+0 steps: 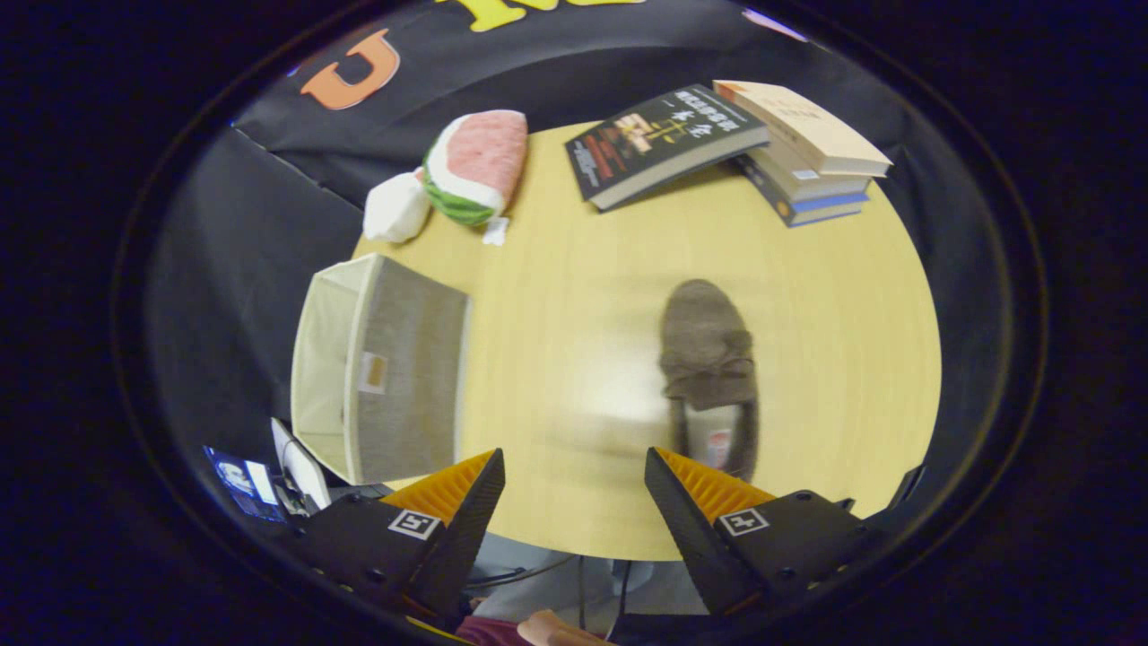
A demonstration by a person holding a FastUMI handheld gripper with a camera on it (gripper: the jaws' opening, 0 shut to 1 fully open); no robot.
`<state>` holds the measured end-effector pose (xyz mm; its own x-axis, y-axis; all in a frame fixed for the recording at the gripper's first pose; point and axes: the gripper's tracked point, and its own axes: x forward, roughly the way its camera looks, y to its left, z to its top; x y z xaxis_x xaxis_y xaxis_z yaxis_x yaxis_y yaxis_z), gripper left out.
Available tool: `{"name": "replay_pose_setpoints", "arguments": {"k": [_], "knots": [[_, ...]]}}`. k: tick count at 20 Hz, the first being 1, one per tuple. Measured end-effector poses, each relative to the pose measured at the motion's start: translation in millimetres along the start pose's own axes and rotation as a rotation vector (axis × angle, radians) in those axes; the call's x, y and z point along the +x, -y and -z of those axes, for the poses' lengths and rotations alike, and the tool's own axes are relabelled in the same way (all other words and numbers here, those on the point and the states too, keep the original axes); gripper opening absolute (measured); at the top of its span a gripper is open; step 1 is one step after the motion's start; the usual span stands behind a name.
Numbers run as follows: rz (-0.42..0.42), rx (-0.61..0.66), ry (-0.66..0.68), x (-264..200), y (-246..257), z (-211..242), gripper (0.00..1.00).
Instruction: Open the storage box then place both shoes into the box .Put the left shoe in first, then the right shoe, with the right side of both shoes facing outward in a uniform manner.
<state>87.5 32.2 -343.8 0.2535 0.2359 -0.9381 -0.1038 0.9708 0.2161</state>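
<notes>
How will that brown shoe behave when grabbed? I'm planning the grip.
The shoe looks like soft fabric, so it will probably flex and sag if pinched at one end. It lies flat on the table, so rolling is unlikely. The open gripper hangs above the table, holding nothing.

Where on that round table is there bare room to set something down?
Bare wood lies between the storage box and the shoe, ahead of the open claw, and beyond the shoe toward the books. The far edge is crowded: books, watermelon plush.
</notes>
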Motion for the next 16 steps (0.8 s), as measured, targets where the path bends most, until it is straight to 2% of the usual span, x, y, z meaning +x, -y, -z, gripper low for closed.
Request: {"name": "replay_pose_setpoints", "arguments": {"k": [5,8,11,13,16], "knots": [[0.122,-0.017,-0.005,16.0,85.9,-7.4,0.95],[0.159,-0.04,-0.004,31.7,108.6,-10.2,0.96],[0.243,-0.082,0.026,52.3,132.3,-22.1,0.9],[0.243,-0.07,0.024,63.2,137.8,-22.5,0.86],[0.172,-0.008,0.01,78.0,131.9,-18.2,0.7]]}}
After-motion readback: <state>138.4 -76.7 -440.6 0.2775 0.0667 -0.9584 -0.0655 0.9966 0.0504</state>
